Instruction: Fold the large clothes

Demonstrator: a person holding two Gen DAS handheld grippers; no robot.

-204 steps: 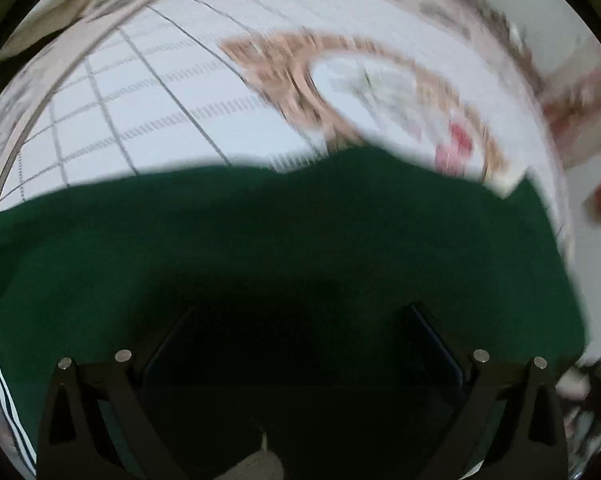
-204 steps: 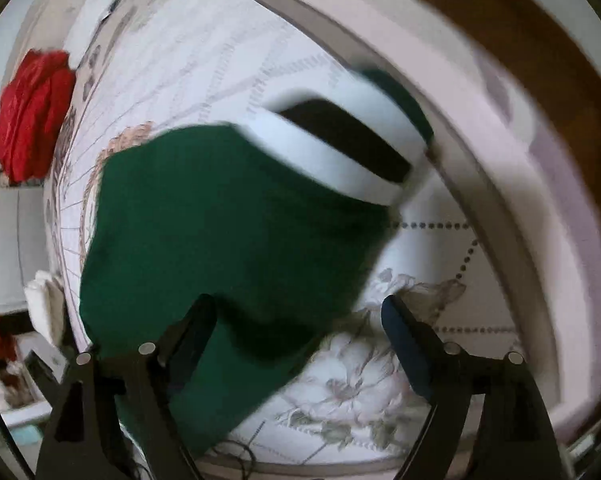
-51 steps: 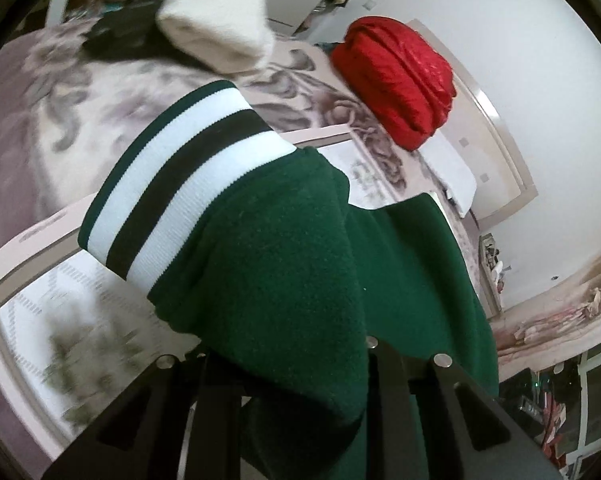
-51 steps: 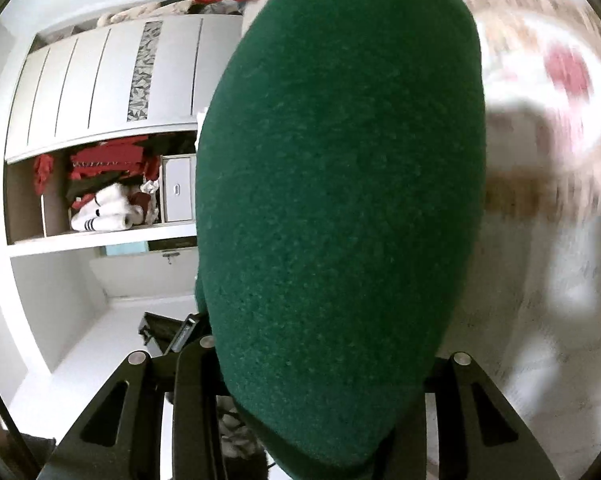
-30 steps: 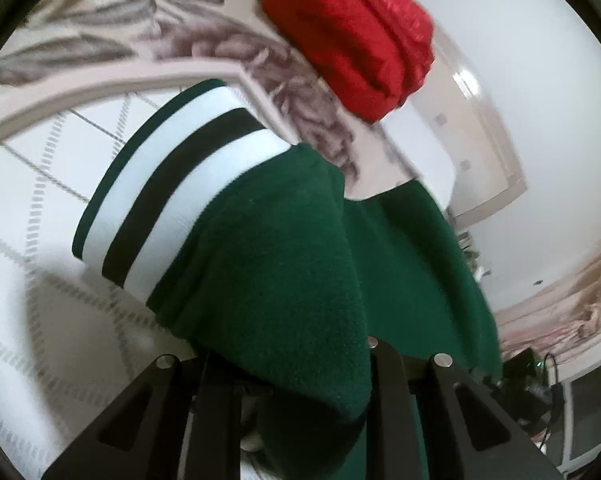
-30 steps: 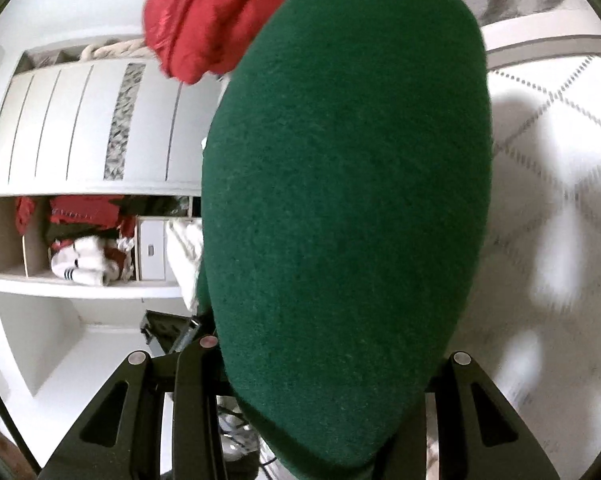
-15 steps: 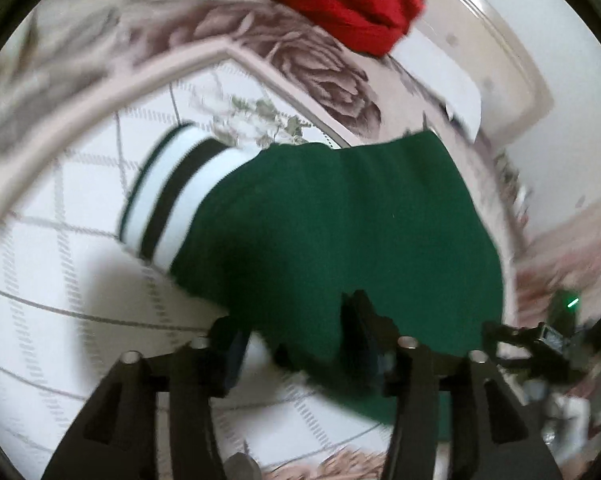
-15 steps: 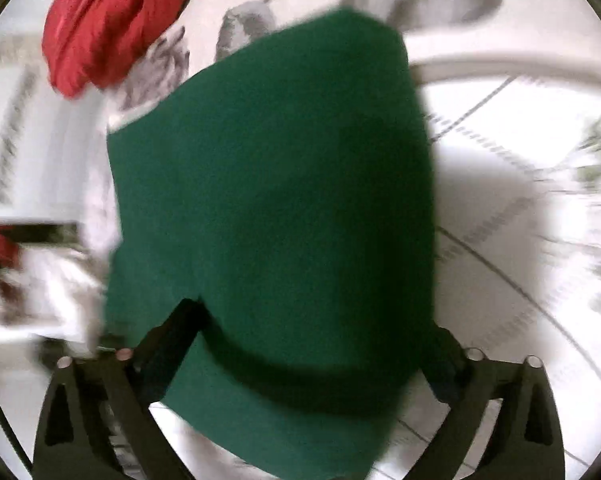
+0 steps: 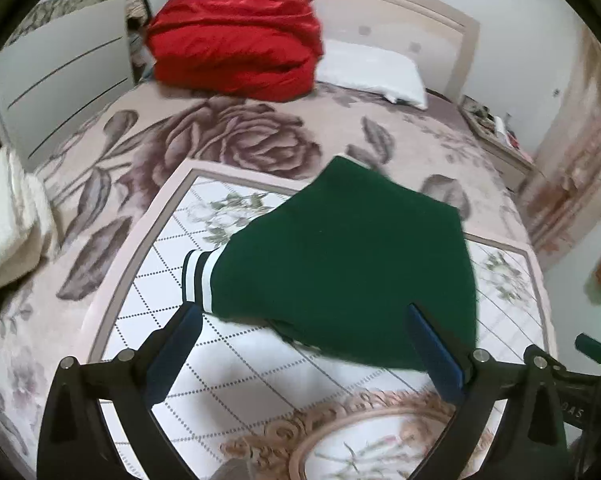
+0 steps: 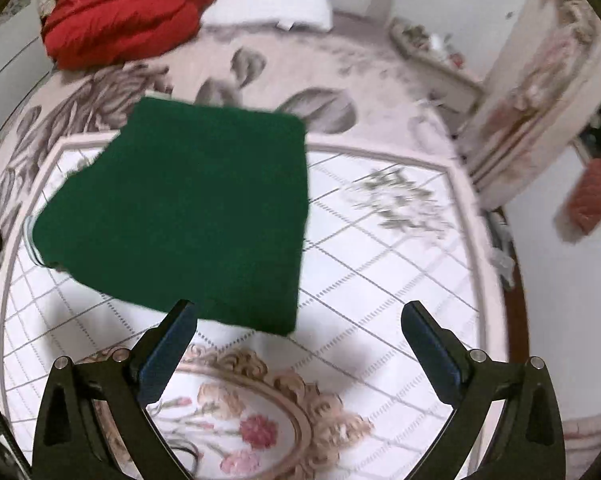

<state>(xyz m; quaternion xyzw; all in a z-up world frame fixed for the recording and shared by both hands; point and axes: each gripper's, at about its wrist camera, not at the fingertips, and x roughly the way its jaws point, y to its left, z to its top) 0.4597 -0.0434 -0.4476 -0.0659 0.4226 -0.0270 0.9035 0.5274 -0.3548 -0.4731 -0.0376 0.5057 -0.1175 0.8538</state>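
A dark green garment [image 9: 348, 264] lies folded into a compact block on the flowered bedspread [image 9: 236, 360]. A white and black striped cuff [image 9: 198, 278] sticks out at its left side. It also shows in the right wrist view [image 10: 192, 216], flat and roughly rectangular. My left gripper [image 9: 300, 332] is open and empty just in front of the garment's near edge. My right gripper [image 10: 300, 328] is open and empty, pulled back from the garment's near right corner.
A red folded quilt [image 9: 236, 32] and a white pillow [image 9: 376, 72] lie at the head of the bed. A cream bundle [image 9: 8, 224] sits at the left edge. A wardrobe [image 9: 56, 76] stands at the left. The bed's right edge [image 10: 496, 264] drops to the floor.
Both grippers have let go of the green garment and opened. The garment now lies folded on the bed, and both grippers have drawn back from it.
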